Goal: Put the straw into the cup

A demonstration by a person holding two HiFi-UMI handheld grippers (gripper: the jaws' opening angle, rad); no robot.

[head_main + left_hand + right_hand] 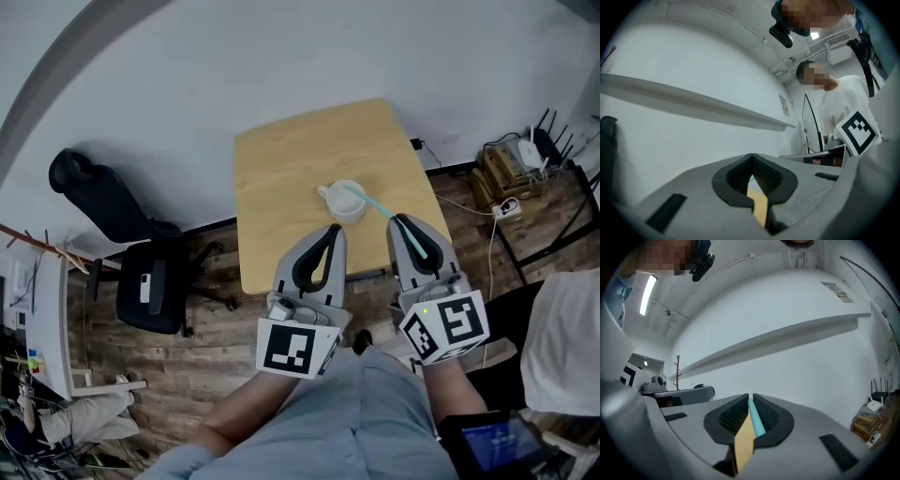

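1. Your right gripper is shut tight on the straw. In the right gripper view you can see the blue straw pinched between the two dark pads.
2. The straw sticks out from the tips of that gripper and slants up and to the left, toward the cup.
3. The far end of the straw is at the cup's open top, inside its rim. You cannot tell how deep it goes.
4. The cup is pale and stands upright near the middle of the wooden table.
5. Your left gripper is closed, and its tips meet. In the left gripper view nothing sits between its pads, and only a strip of the tan table shows through the gap lower down.
6. The left gripper hangs over the near edge of the table, just left of the cup and not touching it.
7. Your two grippers are side by side, near each other.
8. A black chair stands on the wood floor, well to the left of the table.
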